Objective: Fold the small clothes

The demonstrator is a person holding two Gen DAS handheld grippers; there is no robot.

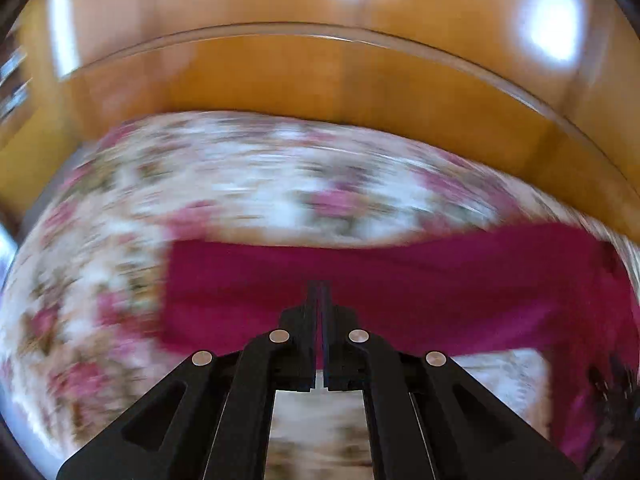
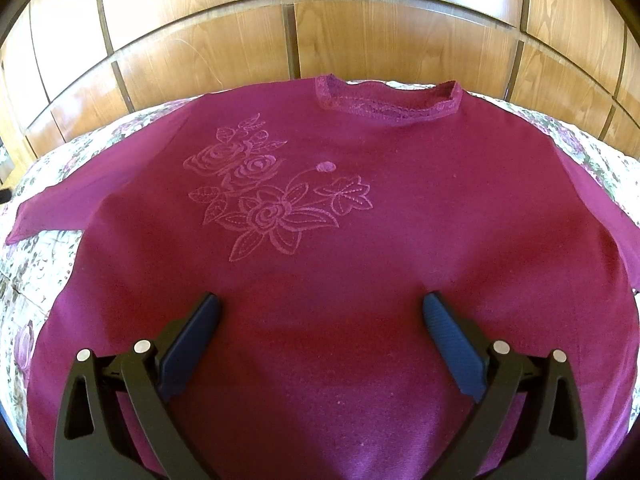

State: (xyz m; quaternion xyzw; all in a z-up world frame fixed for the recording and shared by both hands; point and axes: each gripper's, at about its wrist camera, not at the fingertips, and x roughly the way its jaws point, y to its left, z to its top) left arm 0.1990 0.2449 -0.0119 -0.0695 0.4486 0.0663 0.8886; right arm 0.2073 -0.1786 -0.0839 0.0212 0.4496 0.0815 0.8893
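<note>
A magenta shirt (image 2: 360,208) with a stitched flower motif (image 2: 264,200) lies flat, face up, on a floral bedspread (image 2: 36,264), its collar (image 2: 384,100) at the far side. My right gripper (image 2: 320,312) hangs open over the shirt's lower middle, nothing between its fingers. The left sleeve (image 2: 44,212) lies spread out to the left. In the blurred left wrist view the same sleeve (image 1: 400,280) runs as a band across the frame. My left gripper (image 1: 320,286) is shut, its tips in front of the sleeve; no cloth shows pinched between them.
A wooden panelled headboard or cupboard front (image 2: 320,32) rises just behind the bed. The floral bedspread (image 1: 240,184) shows on all sides of the shirt. A small dark object (image 2: 4,196) sits at the far left edge of the right wrist view.
</note>
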